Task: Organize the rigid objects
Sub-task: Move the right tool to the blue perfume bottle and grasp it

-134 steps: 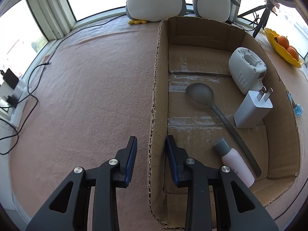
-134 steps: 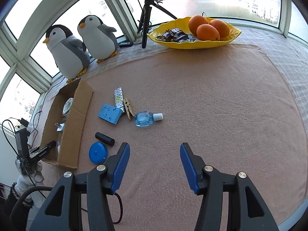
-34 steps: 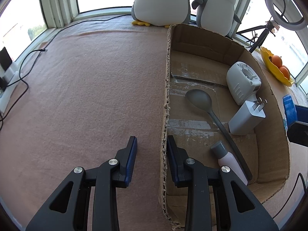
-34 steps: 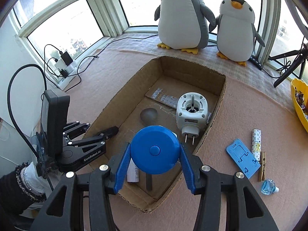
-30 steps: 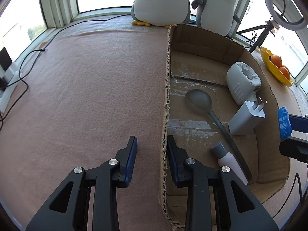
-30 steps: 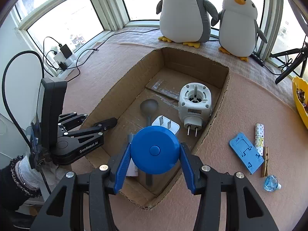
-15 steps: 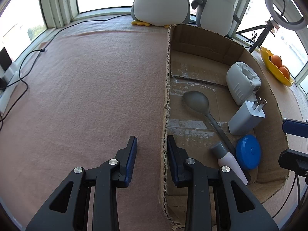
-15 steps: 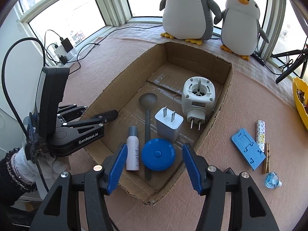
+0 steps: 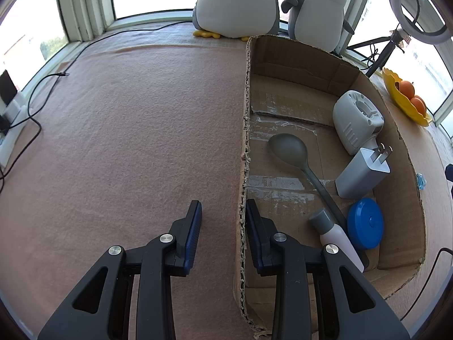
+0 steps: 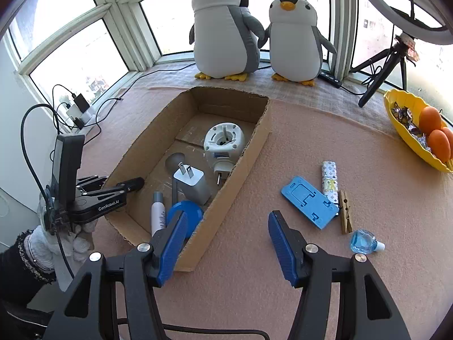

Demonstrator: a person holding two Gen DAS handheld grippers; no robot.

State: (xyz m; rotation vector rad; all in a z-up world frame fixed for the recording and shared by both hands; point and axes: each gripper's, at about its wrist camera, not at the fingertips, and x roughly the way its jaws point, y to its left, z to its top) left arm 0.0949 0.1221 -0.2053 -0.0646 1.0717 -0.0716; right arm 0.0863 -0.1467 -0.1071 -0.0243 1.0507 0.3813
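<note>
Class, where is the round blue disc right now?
In the left wrist view, the round blue disc lies inside the cardboard box, at its near right end, between the white bottle and the box wall, below the charger.

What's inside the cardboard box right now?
The cardboard box holds a white round device, charger plug, gray spoon, small bottle and blue disc. The disc covers part of the spoon's handle.

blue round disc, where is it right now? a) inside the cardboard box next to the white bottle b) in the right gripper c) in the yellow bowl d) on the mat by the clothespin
a: the blue round disc lies on the floor of the cardboard box beside the white bottle, and the right gripper is open and empty.
</note>
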